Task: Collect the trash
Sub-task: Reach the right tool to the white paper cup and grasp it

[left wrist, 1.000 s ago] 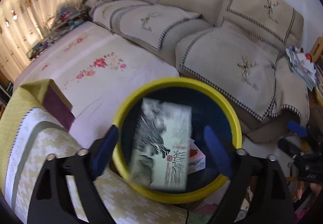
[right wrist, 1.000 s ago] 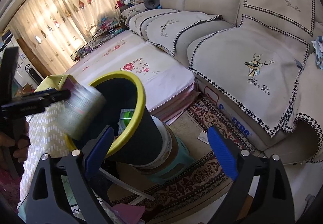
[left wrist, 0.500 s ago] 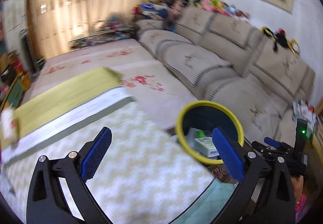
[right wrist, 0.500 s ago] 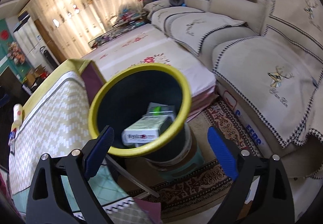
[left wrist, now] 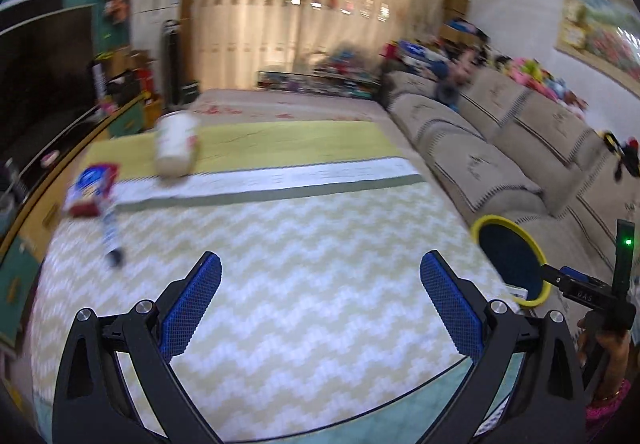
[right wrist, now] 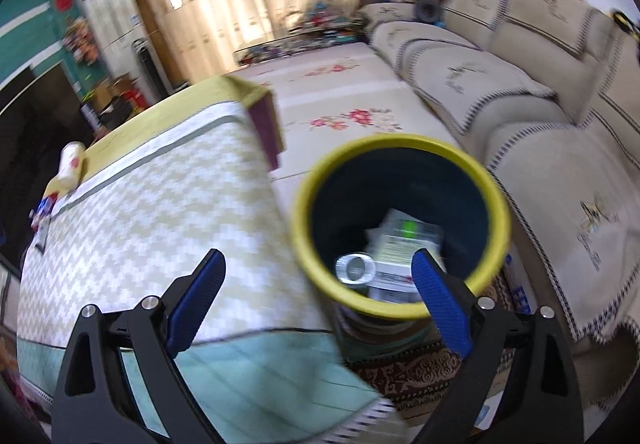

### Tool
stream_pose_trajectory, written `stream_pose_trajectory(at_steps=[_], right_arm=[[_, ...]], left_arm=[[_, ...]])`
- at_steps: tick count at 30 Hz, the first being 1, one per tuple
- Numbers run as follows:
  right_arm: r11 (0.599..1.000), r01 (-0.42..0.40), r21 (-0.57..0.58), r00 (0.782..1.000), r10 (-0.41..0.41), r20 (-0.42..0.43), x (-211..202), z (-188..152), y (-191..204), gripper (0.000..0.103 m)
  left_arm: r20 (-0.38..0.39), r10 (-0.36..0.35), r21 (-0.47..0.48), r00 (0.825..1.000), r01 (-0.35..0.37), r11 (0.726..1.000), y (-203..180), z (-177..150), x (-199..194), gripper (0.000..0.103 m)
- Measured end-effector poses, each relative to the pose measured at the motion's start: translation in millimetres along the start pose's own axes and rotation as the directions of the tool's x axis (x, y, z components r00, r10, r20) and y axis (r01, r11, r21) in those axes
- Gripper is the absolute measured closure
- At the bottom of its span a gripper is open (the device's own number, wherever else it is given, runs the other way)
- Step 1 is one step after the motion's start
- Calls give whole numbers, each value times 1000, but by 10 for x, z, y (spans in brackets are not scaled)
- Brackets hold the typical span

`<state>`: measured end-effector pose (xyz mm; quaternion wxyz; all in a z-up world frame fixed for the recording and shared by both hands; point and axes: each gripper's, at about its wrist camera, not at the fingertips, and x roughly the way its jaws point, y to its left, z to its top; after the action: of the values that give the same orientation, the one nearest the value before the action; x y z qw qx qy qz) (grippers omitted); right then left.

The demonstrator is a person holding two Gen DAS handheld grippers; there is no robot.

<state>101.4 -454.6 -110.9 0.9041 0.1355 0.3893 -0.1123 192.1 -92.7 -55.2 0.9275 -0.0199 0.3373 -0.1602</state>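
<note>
A dark bin with a yellow rim (right wrist: 400,222) stands beside the table; inside lie cartons and a round can end (right wrist: 355,269). My right gripper (right wrist: 318,296) hangs open over the near-left side of the bin's rim, nothing between its fingers. My left gripper (left wrist: 320,304) is wide open and empty above the zigzag tablecloth (left wrist: 280,264). Far across the table lie a white cup (left wrist: 176,148) on its side, a blue and red packet (left wrist: 90,190) and a thin wrapper (left wrist: 110,236). The bin (left wrist: 510,260) shows at the table's right edge in the left wrist view.
A long beige sofa (right wrist: 540,104) runs along the right, with a flowered mat (right wrist: 340,116) before it. A patterned rug (right wrist: 420,376) lies under the bin. A hand holding the other gripper (left wrist: 600,324) shows at the right of the left wrist view. A TV unit (left wrist: 36,92) lines the left wall.
A printed carton fell from my left gripper into the bin. That gripper then swung left, away from the bin, over the table. My right gripper shifted over the bin's rim.
</note>
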Motion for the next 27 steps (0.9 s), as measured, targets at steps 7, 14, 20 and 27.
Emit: stream_pose_trajectory(at_steps=[7, 14, 20, 27], right_arm=[[969, -155, -194, 988, 153, -28, 195, 299, 1239, 14], [872, -339, -353, 940, 327, -93, 425, 602, 2833, 14], [825, -392, -407, 919, 375, -124, 685, 747, 3838, 14], [843, -368, -393, 930, 337, -149, 1316, 1036, 4643, 14]], left_arm=[[39, 133, -110, 990, -128, 986, 804, -300, -290, 5], [38, 235, -214, 971, -222, 951, 1512, -542, -445, 5], [11, 252, -250, 968, -242, 938, 1889, -683, -441, 5], [2, 239, -257, 971, -231, 938, 2044, -793, -477, 5]])
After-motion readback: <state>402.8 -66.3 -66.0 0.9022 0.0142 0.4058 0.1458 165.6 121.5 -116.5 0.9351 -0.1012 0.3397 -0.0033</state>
